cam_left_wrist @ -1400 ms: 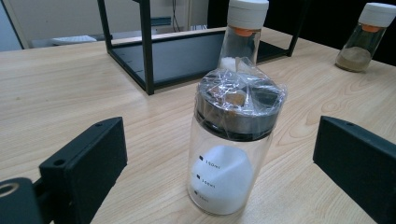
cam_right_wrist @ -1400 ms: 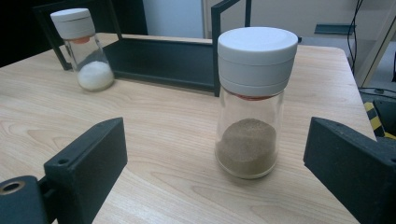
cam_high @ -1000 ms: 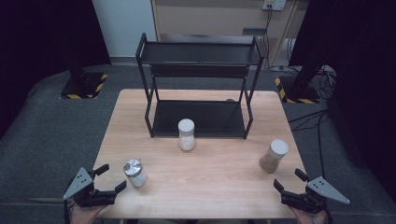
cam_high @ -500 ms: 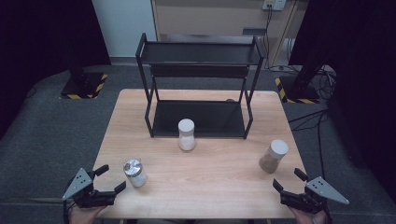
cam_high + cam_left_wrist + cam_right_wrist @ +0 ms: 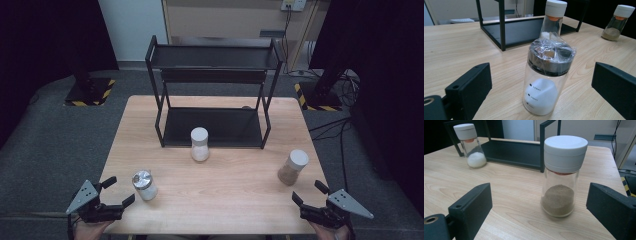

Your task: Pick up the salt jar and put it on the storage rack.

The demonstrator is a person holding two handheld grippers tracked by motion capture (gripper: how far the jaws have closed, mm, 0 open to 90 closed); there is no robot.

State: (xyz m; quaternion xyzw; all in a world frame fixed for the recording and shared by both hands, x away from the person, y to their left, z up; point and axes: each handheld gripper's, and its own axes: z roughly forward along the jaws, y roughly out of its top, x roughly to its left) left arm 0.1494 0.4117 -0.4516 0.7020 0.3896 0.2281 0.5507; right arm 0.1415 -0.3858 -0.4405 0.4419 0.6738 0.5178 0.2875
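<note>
Three glass jars stand on the wooden table (image 5: 235, 190). A jar with a silver plastic-wrapped lid (image 5: 144, 185) (image 5: 547, 80) holds white powder at the front left. My left gripper (image 5: 114, 192) (image 5: 541, 87) is open just short of it, jaws wide on either side. A white-lidded jar of brown powder (image 5: 294, 167) (image 5: 562, 176) stands at the right, with my right gripper (image 5: 309, 196) (image 5: 539, 206) open in front of it. A white-lidded jar of white powder (image 5: 199, 144) (image 5: 554, 18) (image 5: 470, 143) stands mid-table, in front of the black two-tier rack (image 5: 212, 95).
The rack's lower shelf (image 5: 220, 127) and top shelf (image 5: 215, 56) are bare. Grey carpet floor (image 5: 55, 145) surrounds the table. Cables (image 5: 340, 125) trail on the floor at the right, and stand bases with yellow-black tape (image 5: 90, 92) sit behind the table.
</note>
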